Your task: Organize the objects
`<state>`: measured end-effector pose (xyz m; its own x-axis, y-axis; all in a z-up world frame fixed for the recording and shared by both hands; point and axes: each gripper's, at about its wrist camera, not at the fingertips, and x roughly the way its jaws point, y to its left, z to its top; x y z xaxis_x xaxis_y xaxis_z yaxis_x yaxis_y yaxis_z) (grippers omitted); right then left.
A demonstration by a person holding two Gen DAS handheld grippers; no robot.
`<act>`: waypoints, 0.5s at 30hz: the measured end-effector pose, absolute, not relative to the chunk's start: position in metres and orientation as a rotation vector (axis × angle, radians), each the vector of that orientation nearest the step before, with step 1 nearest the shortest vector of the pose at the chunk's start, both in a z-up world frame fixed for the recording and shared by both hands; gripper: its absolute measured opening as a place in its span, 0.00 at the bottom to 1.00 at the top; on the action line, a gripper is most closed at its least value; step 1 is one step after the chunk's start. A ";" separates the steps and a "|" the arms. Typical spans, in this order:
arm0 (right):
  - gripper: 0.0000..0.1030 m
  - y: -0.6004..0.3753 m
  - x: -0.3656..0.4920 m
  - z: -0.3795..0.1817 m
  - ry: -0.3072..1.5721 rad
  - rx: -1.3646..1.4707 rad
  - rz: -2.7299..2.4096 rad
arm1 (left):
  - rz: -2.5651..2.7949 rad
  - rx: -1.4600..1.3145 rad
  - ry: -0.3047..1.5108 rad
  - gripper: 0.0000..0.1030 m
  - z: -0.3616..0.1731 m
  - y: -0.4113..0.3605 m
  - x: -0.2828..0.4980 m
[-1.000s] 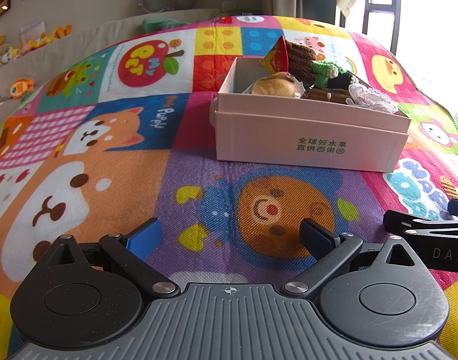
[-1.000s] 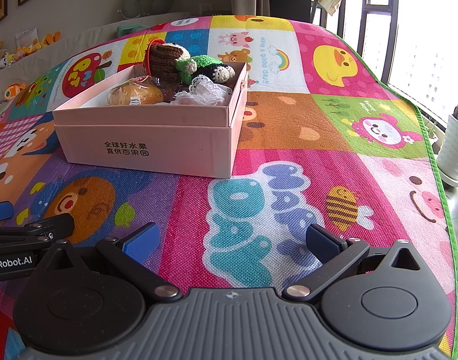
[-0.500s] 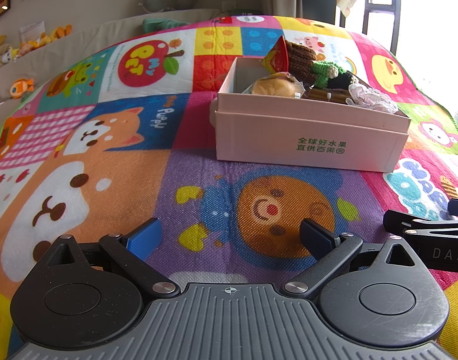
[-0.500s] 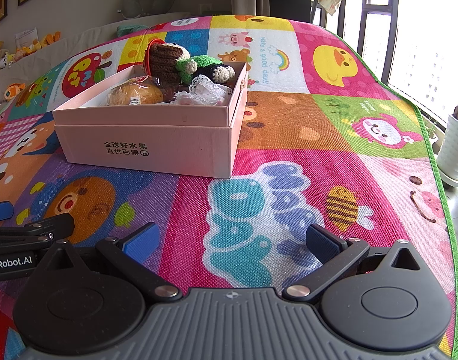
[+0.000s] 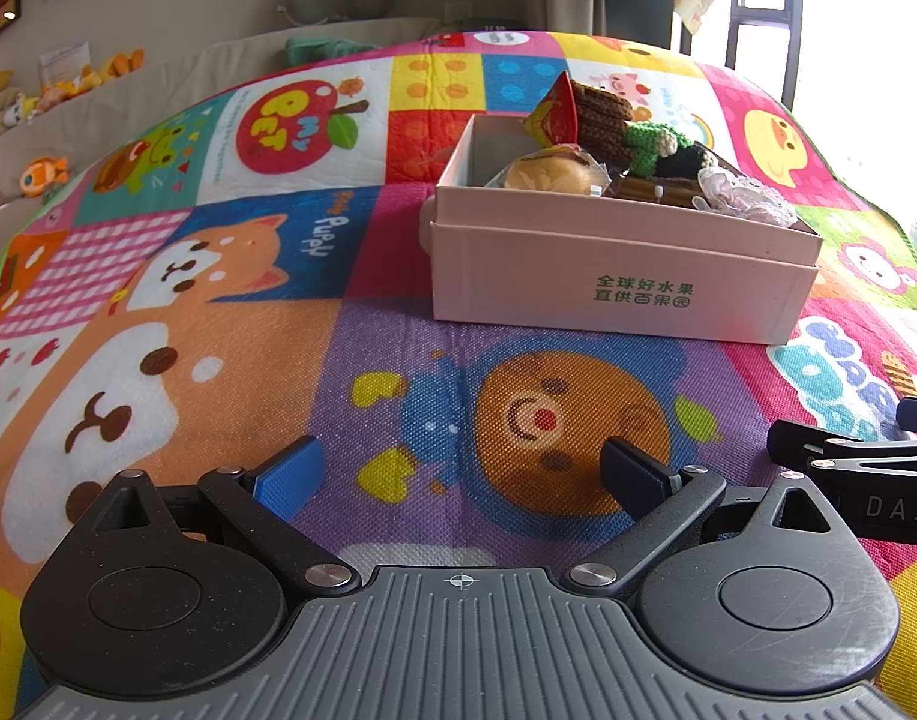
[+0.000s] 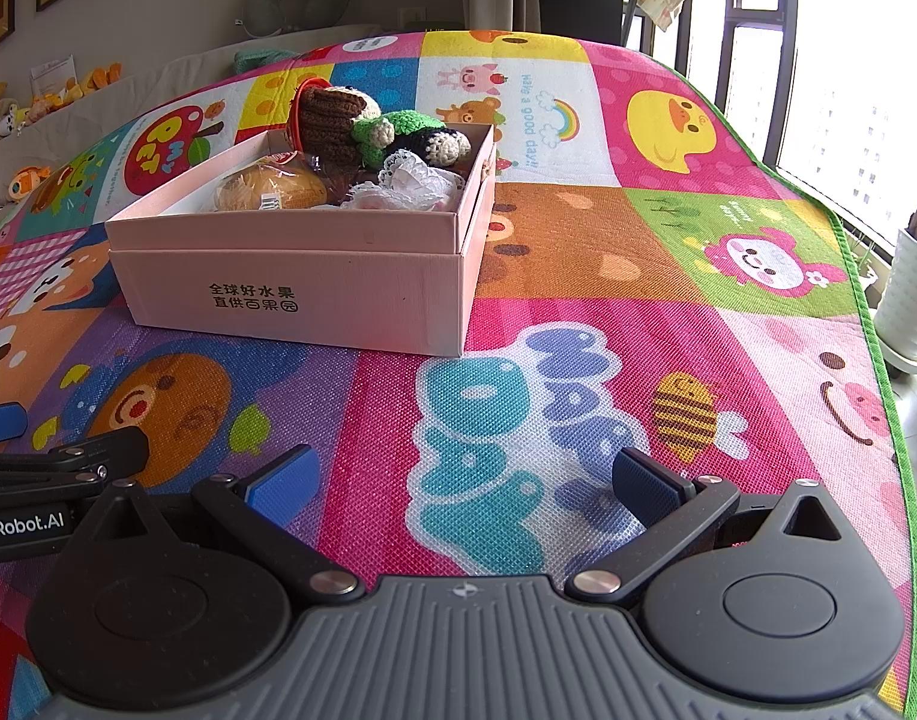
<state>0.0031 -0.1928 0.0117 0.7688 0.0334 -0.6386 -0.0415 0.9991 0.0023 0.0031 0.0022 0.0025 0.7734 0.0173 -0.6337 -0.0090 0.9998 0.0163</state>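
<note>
A pink cardboard box (image 5: 620, 276) with green print stands on the colourful play mat (image 5: 218, 360). It holds a wrapped bread bun (image 5: 548, 174), a brown and green crocheted doll (image 5: 638, 132), a red snack packet (image 5: 554, 114) and white lace (image 5: 740, 198). The box also shows in the right wrist view (image 6: 296, 288), with the bun (image 6: 272, 189), doll (image 6: 362, 120) and lace (image 6: 410, 180) inside. My left gripper (image 5: 458, 468) is open and empty, low over the mat in front of the box. My right gripper (image 6: 464, 480) is open and empty, to the box's front right.
The right gripper's side (image 5: 854, 480) shows at the left wrist view's right edge; the left gripper's side (image 6: 38, 480) shows at the right wrist view's left edge. Plush toys (image 5: 44, 174) sit on a sofa at far left. A white planter (image 6: 908, 300) stands past the mat's right edge.
</note>
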 end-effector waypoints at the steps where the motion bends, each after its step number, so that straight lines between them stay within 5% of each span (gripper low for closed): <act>1: 1.00 -0.193 0.003 0.012 0.693 -0.012 0.041 | 0.014 0.013 0.686 0.98 0.002 0.002 0.003; 15: 1.00 -0.193 0.003 0.012 0.693 -0.012 0.041 | 0.016 0.018 0.686 0.98 0.002 0.002 0.003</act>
